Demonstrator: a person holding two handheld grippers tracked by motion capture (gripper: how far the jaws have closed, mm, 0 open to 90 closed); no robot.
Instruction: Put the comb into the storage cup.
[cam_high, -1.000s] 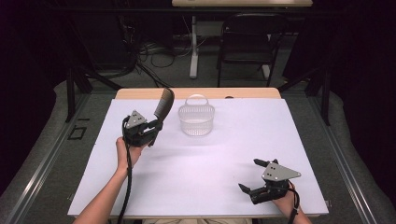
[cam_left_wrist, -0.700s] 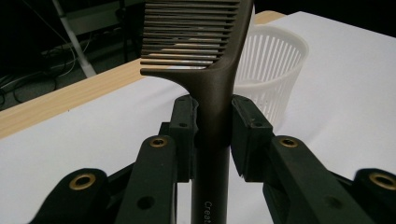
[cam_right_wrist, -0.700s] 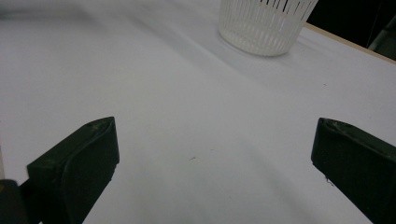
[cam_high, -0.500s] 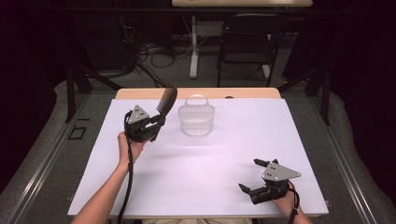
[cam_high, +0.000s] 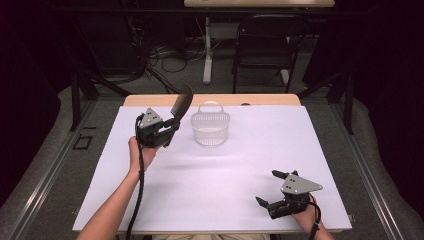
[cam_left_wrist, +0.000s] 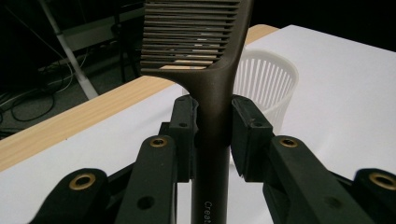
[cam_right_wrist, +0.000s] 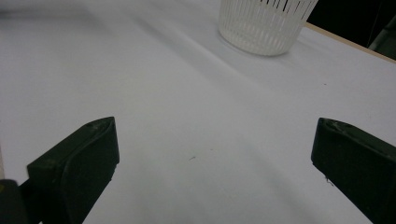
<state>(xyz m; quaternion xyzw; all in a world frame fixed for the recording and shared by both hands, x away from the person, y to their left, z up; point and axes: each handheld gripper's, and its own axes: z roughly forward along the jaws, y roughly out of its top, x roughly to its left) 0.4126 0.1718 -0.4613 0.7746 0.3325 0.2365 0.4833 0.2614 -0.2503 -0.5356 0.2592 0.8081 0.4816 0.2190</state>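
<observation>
From the high view, I see my left hand-held gripper (cam_high: 172, 125) raised over the far left part of the table (cam_high: 225, 180), clamped on the handle of a dark brown comb (cam_high: 182, 103). The comb slants up and away toward the far edge, its toothed end highest. Just beside it, toward the middle of the far edge, stands a white slatted basket (cam_high: 210, 128), upright, apart from the comb. My right hand-held gripper (cam_high: 267, 190) rests low near the near right corner, jaws spread wide with nothing between them.

In the left gripper view, the two black jaws press against either side of the comb's (cam_left_wrist: 212, 116) handle, so the left hand-held gripper (cam_left_wrist: 212, 133) has a narrow grip on it. The teeth rise at the top of the picture, and the basket (cam_left_wrist: 266, 84) sits behind and to the right, on the white sheet.

In the right gripper view, the right hand-held gripper (cam_right_wrist: 215, 154) stands wide open over bare white table (cam_right_wrist: 187, 116), with the basket (cam_right_wrist: 264, 25) well apart at the far side.
</observation>
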